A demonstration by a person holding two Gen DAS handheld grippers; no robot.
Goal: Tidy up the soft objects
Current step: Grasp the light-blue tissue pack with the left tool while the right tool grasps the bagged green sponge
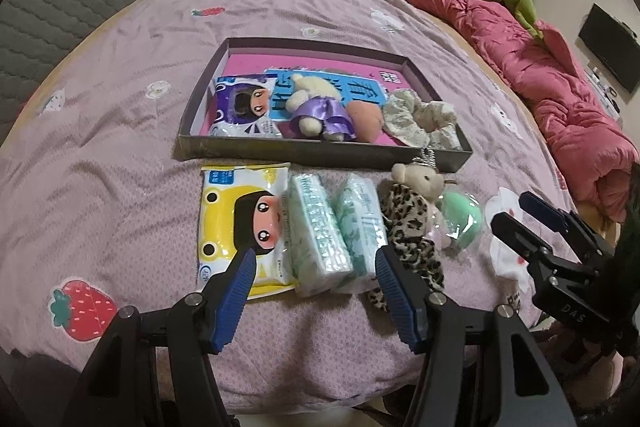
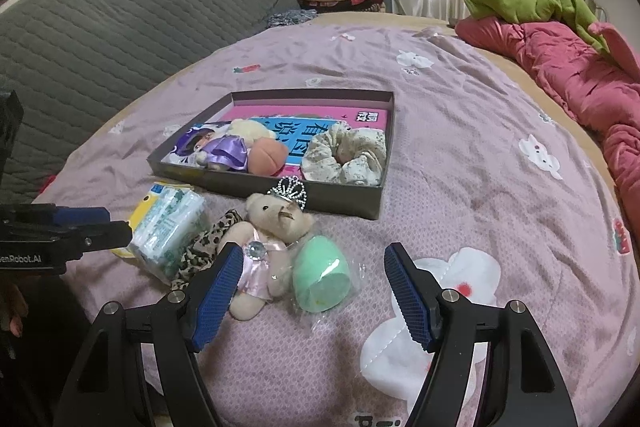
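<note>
- The left claw (image 1: pixel 316 267) hangs spread and empty over the pink patterned bedspread (image 1: pixel 120 131). Between and just beyond its blue pads lie two mint-green plastic-wrapped tissue packs (image 1: pixel 320 231), side by side and touching.
- These packs look light and squashy under a slick film. A pinch across the narrow width of one pack, near its middle, should hold better than a grab at a slippery end.
- Just left of that claw's left pad lies a flat yellow wet-wipe pouch with a cartoon face (image 1: pixel 240 223). It looks floppy and slick; take it by an edge.
- By its right pad lies a leopard-print fabric scrunchie (image 1: pixel 412 239), limp and easy to pinch anywhere.
- The right claw (image 2: pixel 314 287) is likewise spread and holds nothing. Between its pads and slightly ahead sits a mint-green egg-shaped sponge in a clear bag (image 2: pixel 320 277): very light, springy, with loose film that may slide.
- Against its left pad lies a small beige plush bear in a pink dress with a silver crown (image 2: pixel 268 231). Grip the soft torso, not the stiff crown.
- Beyond both claws sits the shallow dark cardboard box (image 2: pixel 340 197), already holding other soft items.
</note>
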